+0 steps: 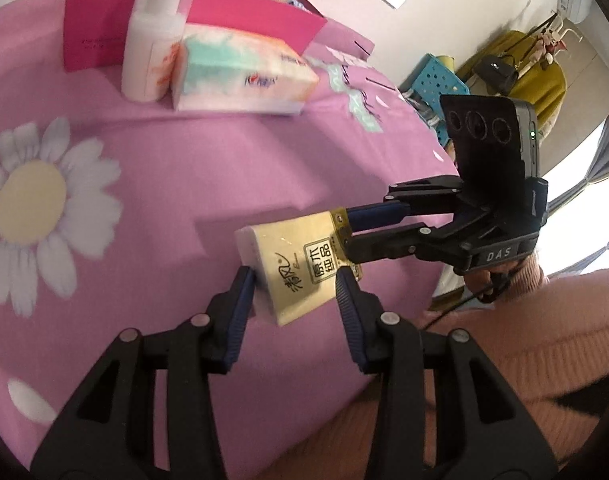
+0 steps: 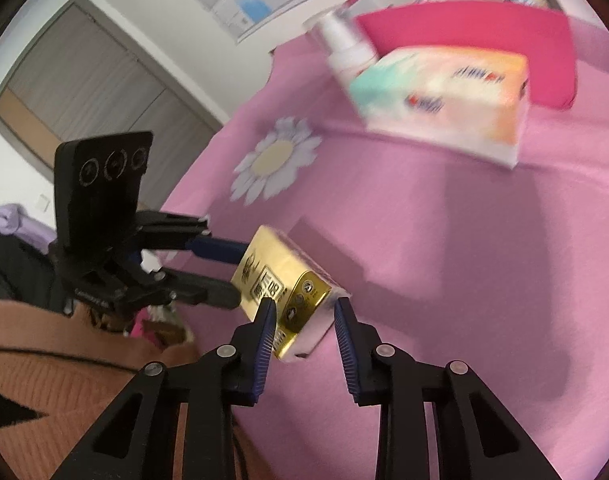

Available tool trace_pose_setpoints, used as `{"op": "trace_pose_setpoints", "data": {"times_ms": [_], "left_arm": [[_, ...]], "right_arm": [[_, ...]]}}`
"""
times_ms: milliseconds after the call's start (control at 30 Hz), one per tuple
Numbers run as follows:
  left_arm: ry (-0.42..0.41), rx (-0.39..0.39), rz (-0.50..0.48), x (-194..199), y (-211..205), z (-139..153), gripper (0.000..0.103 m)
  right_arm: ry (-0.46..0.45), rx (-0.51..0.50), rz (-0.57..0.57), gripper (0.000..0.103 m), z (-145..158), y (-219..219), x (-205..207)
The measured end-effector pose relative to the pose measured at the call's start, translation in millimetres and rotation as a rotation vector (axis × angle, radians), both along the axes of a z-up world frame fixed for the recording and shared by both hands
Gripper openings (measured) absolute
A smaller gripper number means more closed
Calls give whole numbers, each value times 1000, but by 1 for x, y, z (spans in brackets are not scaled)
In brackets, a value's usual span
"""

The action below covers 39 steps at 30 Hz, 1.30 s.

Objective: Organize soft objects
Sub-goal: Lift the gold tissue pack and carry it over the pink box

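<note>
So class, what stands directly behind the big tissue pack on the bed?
Behind the big tissue pack stand a white pump bottle and a pink bag. The bag's lower part and most of its contents are covered.

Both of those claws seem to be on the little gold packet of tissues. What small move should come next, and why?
Probably carry the small gold tissue packet toward the pink paper bag. The left gripper and the right gripper each pinch it already, and the larger pastel tissue pack lies beside that bag, so the bag looks like the gathering spot.
</note>
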<state>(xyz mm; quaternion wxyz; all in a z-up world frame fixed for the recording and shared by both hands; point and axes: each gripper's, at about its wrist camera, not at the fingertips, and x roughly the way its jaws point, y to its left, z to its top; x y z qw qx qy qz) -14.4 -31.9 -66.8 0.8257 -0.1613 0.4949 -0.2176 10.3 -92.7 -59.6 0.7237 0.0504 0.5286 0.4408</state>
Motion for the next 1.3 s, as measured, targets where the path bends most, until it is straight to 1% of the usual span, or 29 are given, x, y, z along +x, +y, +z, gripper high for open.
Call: {"op": "trace_pose_setpoints", "data": {"times_ms": [167,300,400,467,500,533,600,667,800,867,1300], "left_arm": [[-7,14,9,26,-5,-3,44],[-11,1,31,45,-4,-2,44],[-15,8,53,56,-4,-3,44],[-7,15,64,62,-4,-7,44],[0,18,69,64,-4,-9,41],[6,20,72,65,-3,-10,38],[13,11,75,66,-1,-11,38],[14,6,79,66,1,-11,38],[27,-3,76,66,1,-12,38],[31,4,78,67,0,-12,38],[4,32,81,66,-4,0,38]], "right_arm": [[-43,-5,-77,30,5,-9,22],[-64,-1,-136,30,6,-18,41],[-65,3,-171,30,3,-21,51],[-62,2,-187,32,0,-22,55],[-59,0,-195,32,-1,-23,57],[-56,-2,-201,32,-2,-24,58],[-46,-4,-206,33,-6,-25,58],[-36,1,-215,37,-8,-27,57],[-20,19,-220,37,-13,-28,55],[-24,21,-217,35,-13,-26,53],[-69,21,-227,35,-3,-27,51]]}}
